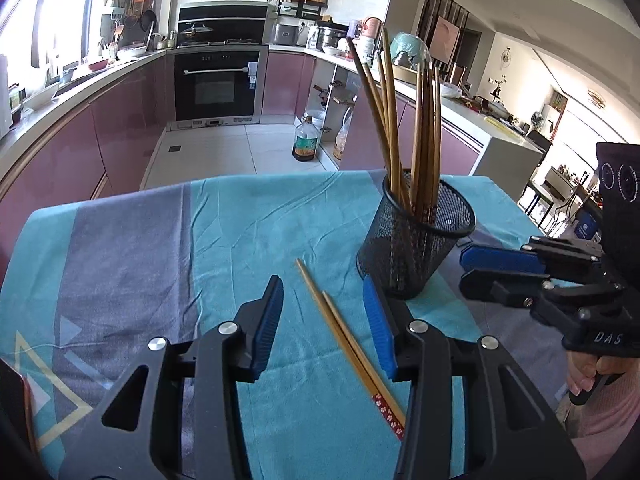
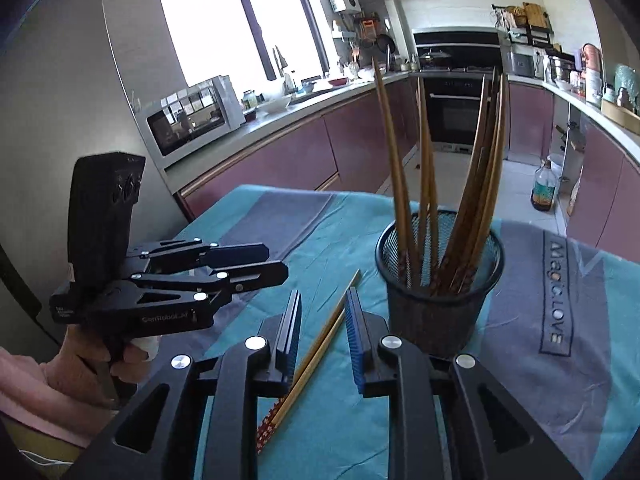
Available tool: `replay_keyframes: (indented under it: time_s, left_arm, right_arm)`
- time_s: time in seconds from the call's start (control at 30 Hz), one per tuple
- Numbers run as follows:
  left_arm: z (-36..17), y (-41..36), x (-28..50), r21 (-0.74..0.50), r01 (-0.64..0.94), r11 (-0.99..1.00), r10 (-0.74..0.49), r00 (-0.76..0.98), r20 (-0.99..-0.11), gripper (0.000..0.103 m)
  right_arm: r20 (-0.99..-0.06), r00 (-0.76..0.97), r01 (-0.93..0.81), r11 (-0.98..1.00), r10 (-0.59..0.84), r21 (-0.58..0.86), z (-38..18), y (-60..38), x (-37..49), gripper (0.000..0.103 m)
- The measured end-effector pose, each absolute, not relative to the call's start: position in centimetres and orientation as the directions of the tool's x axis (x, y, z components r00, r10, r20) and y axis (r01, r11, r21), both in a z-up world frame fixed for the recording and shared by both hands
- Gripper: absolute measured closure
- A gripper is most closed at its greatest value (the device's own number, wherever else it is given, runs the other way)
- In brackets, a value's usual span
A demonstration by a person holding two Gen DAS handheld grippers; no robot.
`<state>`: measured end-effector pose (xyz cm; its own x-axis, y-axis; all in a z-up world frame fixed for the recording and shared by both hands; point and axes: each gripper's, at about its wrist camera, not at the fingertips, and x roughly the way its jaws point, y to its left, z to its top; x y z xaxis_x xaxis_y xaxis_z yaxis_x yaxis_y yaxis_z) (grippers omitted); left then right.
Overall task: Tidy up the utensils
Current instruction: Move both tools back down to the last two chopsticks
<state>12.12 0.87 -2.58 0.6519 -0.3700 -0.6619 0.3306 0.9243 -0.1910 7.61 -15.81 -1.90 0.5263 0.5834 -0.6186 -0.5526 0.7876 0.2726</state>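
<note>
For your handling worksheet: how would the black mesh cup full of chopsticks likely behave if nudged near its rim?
The mesh cup probably tips: tall chopsticks lean far above its rim. It looks light, so it may slide on the cloth.

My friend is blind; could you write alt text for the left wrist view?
An open left gripper hovers over two loose chopsticks on a teal cloth, beside a mesh cup of chopsticks. The right gripper reaches in from the right.

Mesh cup (image 1: 416,240) full of upright chopsticks (image 1: 404,120) blocks table's right-centre. Two loose chopsticks (image 1: 348,340) lie flat just left of it. Cloth (image 1: 140,248) further left bare, passable.
</note>
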Motion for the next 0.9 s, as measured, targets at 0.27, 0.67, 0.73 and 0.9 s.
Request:
replay_keyframes:
  time_s: [0.27, 0.67, 0.73, 0.9]
  left_arm:
    - [-5.6, 1.8, 11.0, -0.207, 0.285, 0.936, -0.344, 0.620, -0.705, 0.062]
    - [-6.7, 1.8, 10.0, -0.191, 0.261, 0.946, -0.316, 0.623, -0.716, 0.062]
    - [-6.7, 1.9, 9.9, -0.185, 0.260, 0.948, -0.311, 0.626, -0.715, 0.062]
    - [-6.7, 1.8, 9.8, -0.184, 0.261, 0.948, -0.312, 0.627, -0.714, 0.061]
  right_arm:
    - [-0.718, 0.424, -0.515, 0.799, 0.552, 0.310, -7.0, -13.5, 7.1, 0.083]
    - [-0.745, 0.416, -0.501, 0.815, 0.522, 0.292, -8.6, -12.4, 6.8, 0.083]
    - [-0.745, 0.414, -0.503, 0.813, 0.523, 0.292, -8.4, -12.0, 6.9, 0.083]
    - [-0.758, 0.417, -0.508, 0.820, 0.501, 0.263, -8.8, -11.4, 6.5, 0.083]
